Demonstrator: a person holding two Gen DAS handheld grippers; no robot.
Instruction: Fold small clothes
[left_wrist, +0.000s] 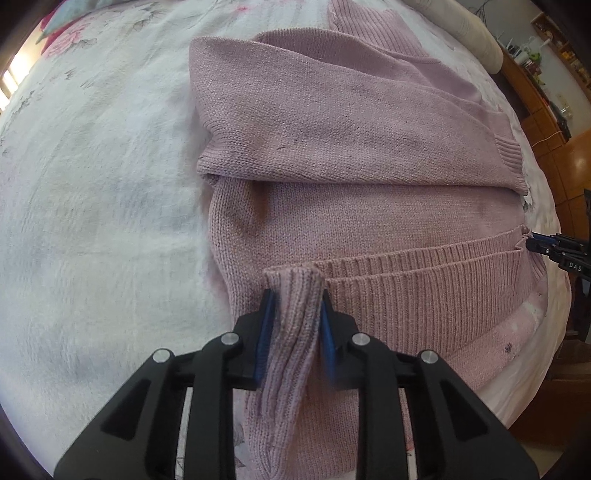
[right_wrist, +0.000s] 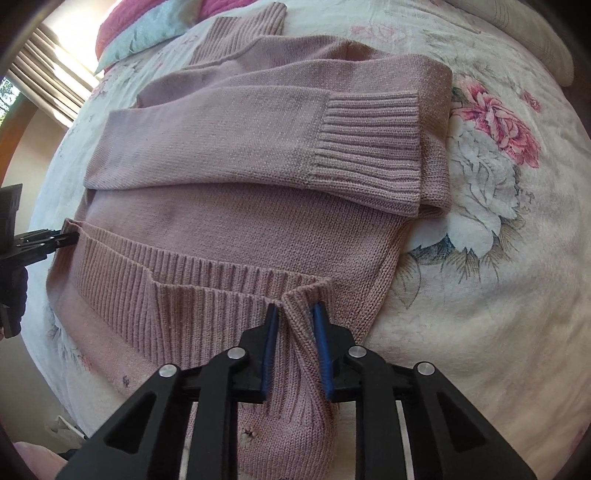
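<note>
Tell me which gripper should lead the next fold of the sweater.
Neither alone, probably. The left gripper pinches one corner of the ribbed hem and the right gripper the other, level with each other. The sleeves already lie folded across the sweater, so both should carry the hem forward together.

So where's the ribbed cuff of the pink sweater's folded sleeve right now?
In the right wrist view the ribbed cuff lies flat across the pink knitted sweater, upper right, beside the floral bedsheet, beyond the right gripper.
</note>
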